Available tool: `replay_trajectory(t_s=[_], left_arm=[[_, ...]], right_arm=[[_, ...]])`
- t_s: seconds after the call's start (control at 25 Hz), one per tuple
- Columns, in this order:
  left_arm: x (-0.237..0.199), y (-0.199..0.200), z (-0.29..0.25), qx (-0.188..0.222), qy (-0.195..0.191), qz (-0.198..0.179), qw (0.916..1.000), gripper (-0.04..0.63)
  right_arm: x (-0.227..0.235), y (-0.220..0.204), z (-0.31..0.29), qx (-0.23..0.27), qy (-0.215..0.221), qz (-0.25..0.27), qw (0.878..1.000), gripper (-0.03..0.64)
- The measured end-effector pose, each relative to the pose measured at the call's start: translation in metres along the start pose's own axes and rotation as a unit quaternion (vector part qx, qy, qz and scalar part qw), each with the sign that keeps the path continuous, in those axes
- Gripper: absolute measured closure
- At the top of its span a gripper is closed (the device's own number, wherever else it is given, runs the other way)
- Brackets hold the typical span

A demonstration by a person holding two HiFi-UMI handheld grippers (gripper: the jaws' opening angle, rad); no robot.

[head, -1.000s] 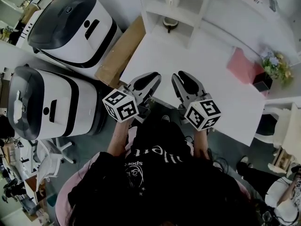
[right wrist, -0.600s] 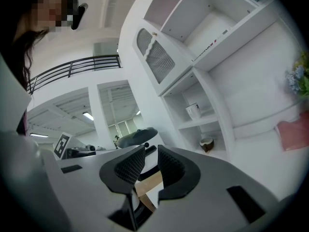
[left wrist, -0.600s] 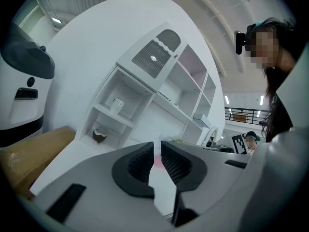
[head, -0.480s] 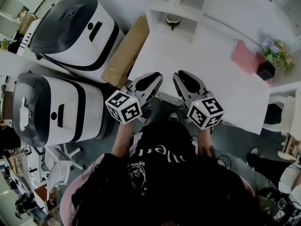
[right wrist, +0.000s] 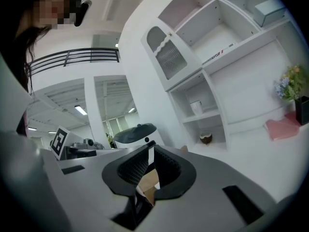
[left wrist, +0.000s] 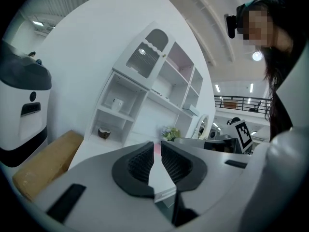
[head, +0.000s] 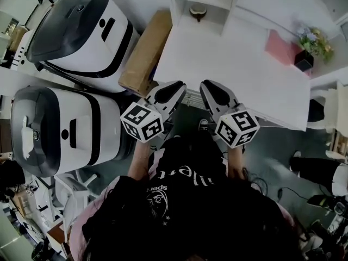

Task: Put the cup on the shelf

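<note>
A white cup (left wrist: 117, 103) stands upright on the middle board of the white shelf unit (left wrist: 126, 88), also seen as the cup (right wrist: 196, 107) in the right gripper view. In the head view it is nearly cut off at the top edge. My left gripper (head: 175, 86) and right gripper (head: 207, 85) hang side by side over the near edge of the white table (head: 234, 64), far from the shelf. The left gripper (left wrist: 157, 146) is shut and holds nothing. The right gripper (right wrist: 149, 149) has its jaws closing, tips almost meeting, with nothing between them.
A brown half-shell bowl (head: 197, 11) sits in the shelf's bottom compartment. A cardboard box (head: 145, 50) leans by the table's left side, next to two large white machines (head: 81, 31) (head: 60, 124). A pink cloth (head: 280, 45) and potted flowers (head: 312, 39) lie at the table's right.
The head view has tipped, so the shelf and cup slid toward the top edge. Both grippers stay at the table's near edge.
</note>
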State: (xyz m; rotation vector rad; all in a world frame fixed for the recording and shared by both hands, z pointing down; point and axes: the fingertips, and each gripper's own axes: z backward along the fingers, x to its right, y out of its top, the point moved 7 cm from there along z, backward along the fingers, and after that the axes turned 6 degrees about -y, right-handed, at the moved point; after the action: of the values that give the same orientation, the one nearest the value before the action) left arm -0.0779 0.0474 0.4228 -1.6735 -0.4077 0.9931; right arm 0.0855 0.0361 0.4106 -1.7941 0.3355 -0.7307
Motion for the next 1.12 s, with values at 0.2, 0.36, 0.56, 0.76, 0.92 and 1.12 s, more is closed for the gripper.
replay_trajectory(t_s=[0.2, 0.36, 0.56, 0.76, 0.92, 1.12], left_arm=[[0.007, -0.004, 0.019, -0.001, -0.02, -0.004, 0.9998, 0.537], [0.015, -0.006, 0.027, 0.001, -0.034, -0.006, 0.9994, 0.537], [0.021, -0.007, 0.036, 0.003, -0.045, -0.007, 0.999, 0.538], [0.025, -0.007, 0.044, 0.015, -0.056, 0.007, 0.9983, 0.537], [0.027, -0.004, 0.05, 0.038, -0.067, 0.031, 0.9965, 0.537], [0.024, -0.005, 0.052, 0.044, -0.063, 0.039, 0.9963, 0.537]], right_arm=[[-0.025, -0.012, 0.009, 0.005, -0.006, -0.007, 1.0, 0.552], [-0.036, -0.015, 0.017, 0.005, -0.009, -0.003, 1.0, 0.552], [-0.048, -0.018, 0.023, 0.007, -0.014, 0.005, 1.0, 0.554], [-0.057, -0.02, 0.026, 0.009, -0.017, 0.011, 1.0, 0.554], [-0.062, -0.021, 0.026, 0.007, -0.013, 0.016, 1.0, 0.554], [-0.064, -0.021, 0.025, 0.004, -0.01, 0.019, 1.0, 0.554]])
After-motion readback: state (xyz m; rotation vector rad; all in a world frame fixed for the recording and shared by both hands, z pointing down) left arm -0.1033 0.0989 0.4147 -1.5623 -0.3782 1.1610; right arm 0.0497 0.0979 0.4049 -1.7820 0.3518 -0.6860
